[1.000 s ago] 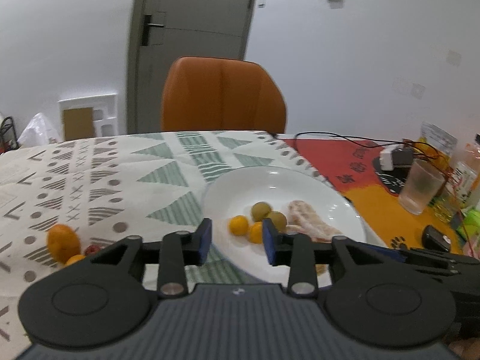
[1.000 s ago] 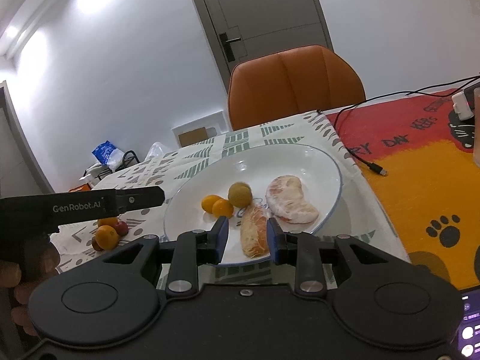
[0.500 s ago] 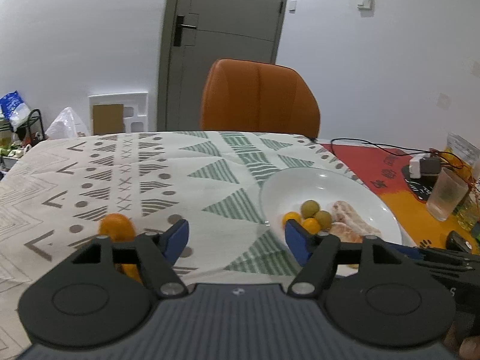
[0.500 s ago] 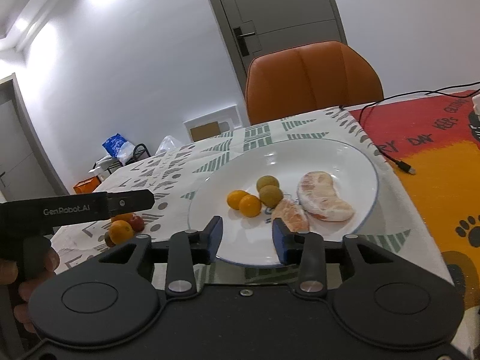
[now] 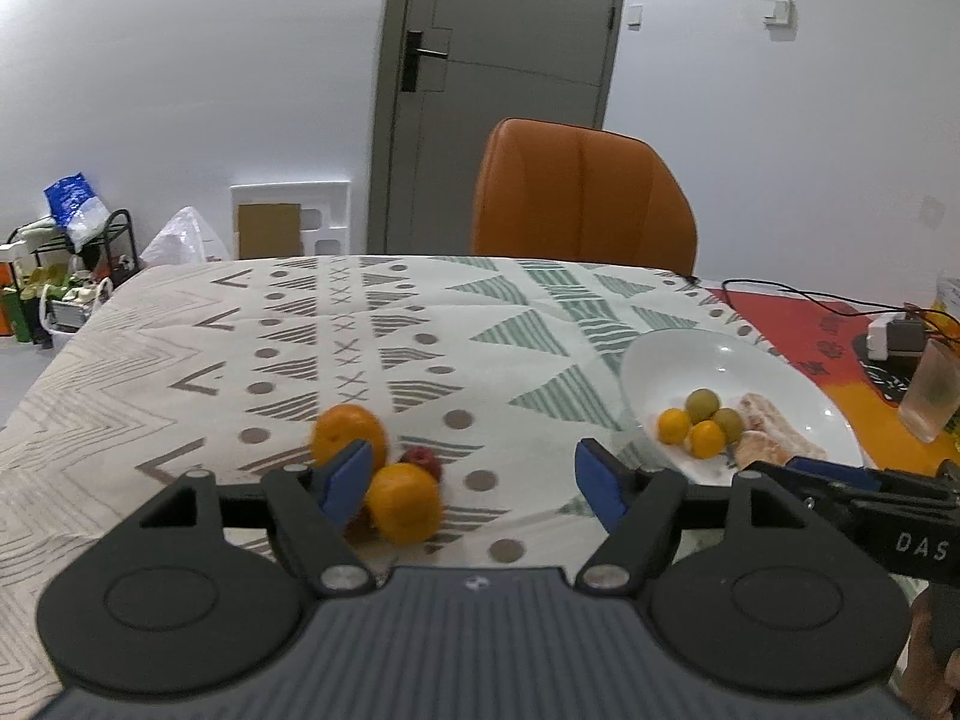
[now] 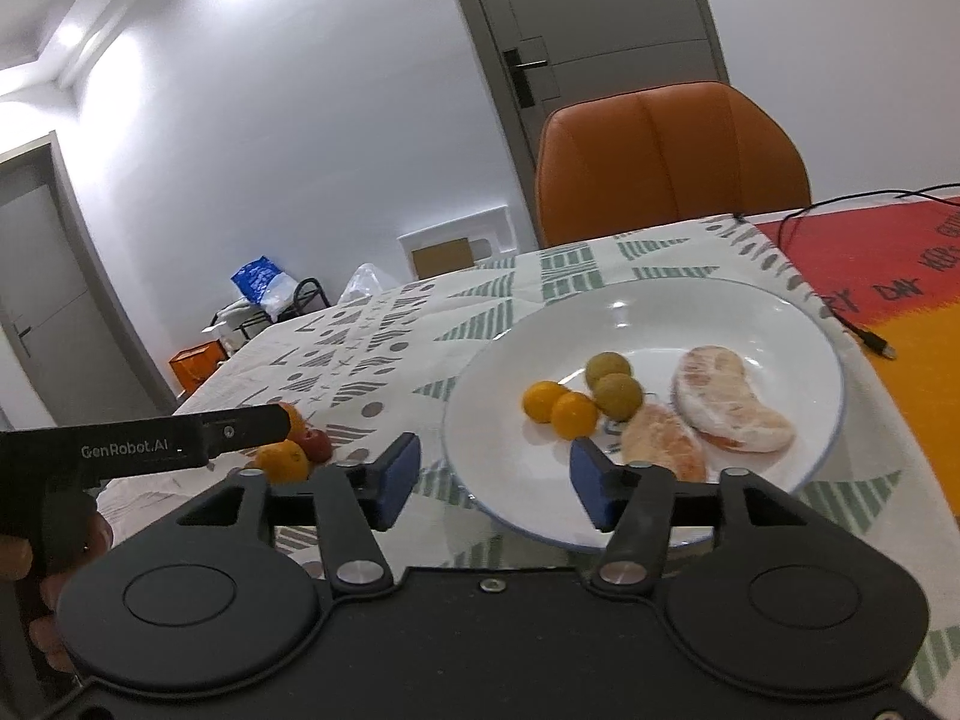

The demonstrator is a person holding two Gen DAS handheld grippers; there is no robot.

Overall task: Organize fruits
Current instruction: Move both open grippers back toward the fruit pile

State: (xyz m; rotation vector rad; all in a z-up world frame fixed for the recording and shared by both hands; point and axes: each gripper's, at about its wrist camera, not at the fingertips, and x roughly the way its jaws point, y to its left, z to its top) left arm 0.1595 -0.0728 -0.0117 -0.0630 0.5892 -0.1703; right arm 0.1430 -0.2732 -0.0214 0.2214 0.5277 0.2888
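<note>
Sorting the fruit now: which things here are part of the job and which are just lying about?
Job: white plate, its two orange kumquats, two green fruits and peeled citrus pieces; loose oranges and red fruit on the tablecloth.

Lying about: plastic cup, charger, cable, chair.

The table (image 5: pixel 180 372) bears a plate (image 5: pixel 798 378), oranges (image 5: pixel 403 501) and a cup (image 5: pixel 933 396).
</note>
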